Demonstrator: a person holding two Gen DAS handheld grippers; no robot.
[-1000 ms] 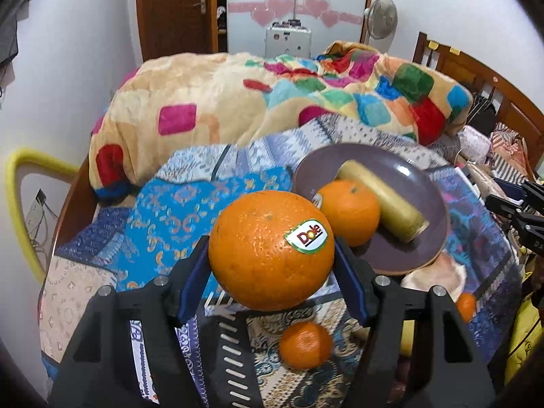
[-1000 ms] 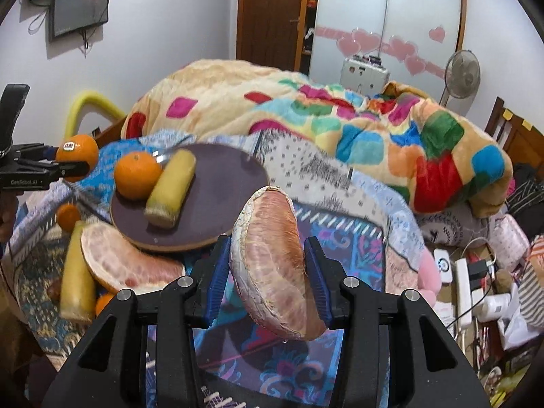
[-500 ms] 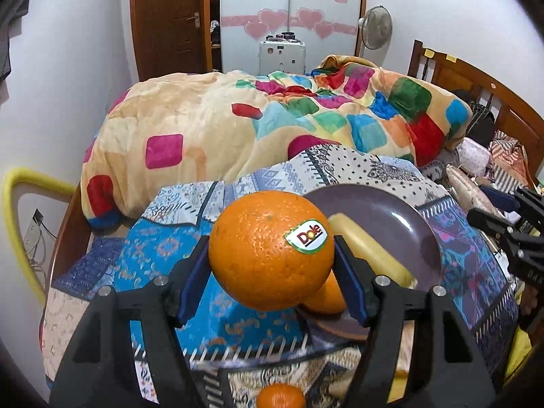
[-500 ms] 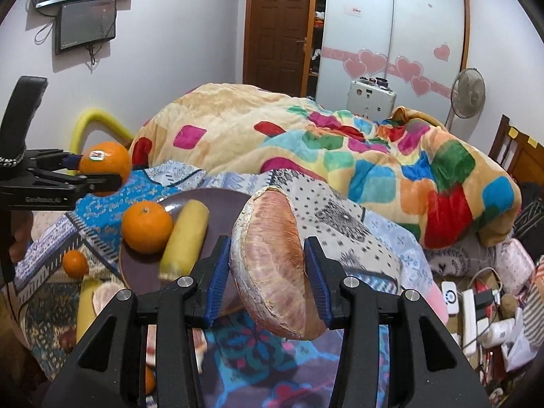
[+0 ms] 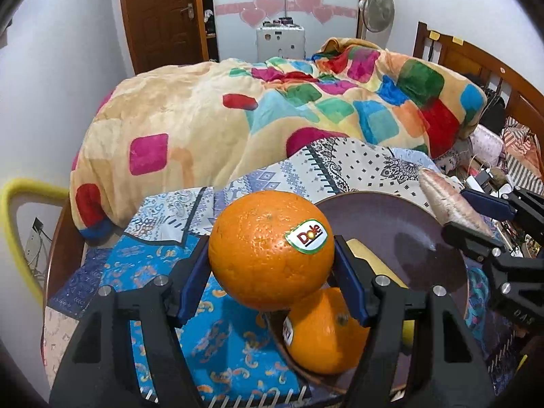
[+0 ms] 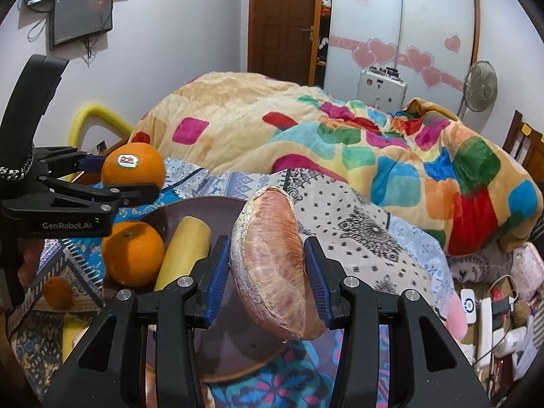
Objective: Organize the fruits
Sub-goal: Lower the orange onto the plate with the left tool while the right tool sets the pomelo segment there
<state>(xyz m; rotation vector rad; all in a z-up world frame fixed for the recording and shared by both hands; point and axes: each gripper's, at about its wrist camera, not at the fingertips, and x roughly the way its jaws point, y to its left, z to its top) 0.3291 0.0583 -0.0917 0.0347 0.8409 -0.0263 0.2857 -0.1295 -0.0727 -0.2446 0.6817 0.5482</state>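
Note:
My left gripper (image 5: 272,265) is shut on a large orange with a Dole sticker (image 5: 268,248) and holds it over the left edge of the dark purple plate (image 5: 401,234). The plate holds a second orange (image 5: 323,336) and a yellow cylinder fruit (image 6: 185,251). My right gripper (image 6: 267,284) is shut on a peeled pomelo segment (image 6: 272,265) above the plate's near right part (image 6: 234,357). The left gripper with its orange (image 6: 133,169) also shows in the right wrist view, and the pomelo segment (image 5: 448,200) shows in the left wrist view.
The plate sits on a table with a patterned blue cloth (image 5: 153,272). A small orange (image 6: 58,293) lies on the cloth left of the plate. A bed with a colourful blanket (image 5: 272,108) is behind. Cables and clutter (image 6: 489,312) lie at the right.
Both grippers have moved forward over the plate with their fruit. The plate now lies closer and lower in both views, and the two grippers stand nearer to each other.

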